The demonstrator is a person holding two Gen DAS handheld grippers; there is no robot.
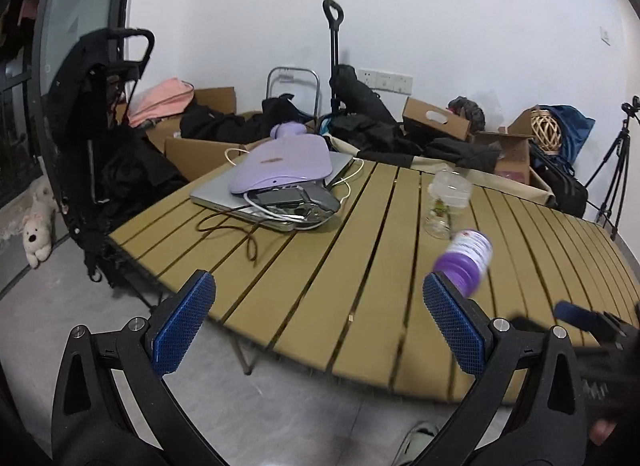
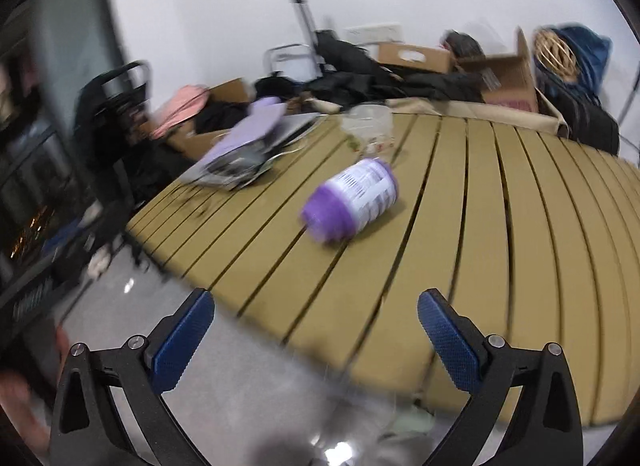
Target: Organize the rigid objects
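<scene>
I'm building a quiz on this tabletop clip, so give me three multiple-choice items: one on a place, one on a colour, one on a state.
1. Where is the lilac hot-water bottle?
A. on the laptop
B. on the floor
C. inside a box

2. What colour is the cap of the lying bottle?
A. red
B. purple
C. green

3. How does the right gripper stand?
A. shut on the bottle
B. shut, empty
C. open, empty

Answers: 1 A, it rests atop the silver laptop on the slatted table. 2 B, the cap end is purple. 3 C, its blue pads are wide apart, short of the bottle.
</scene>
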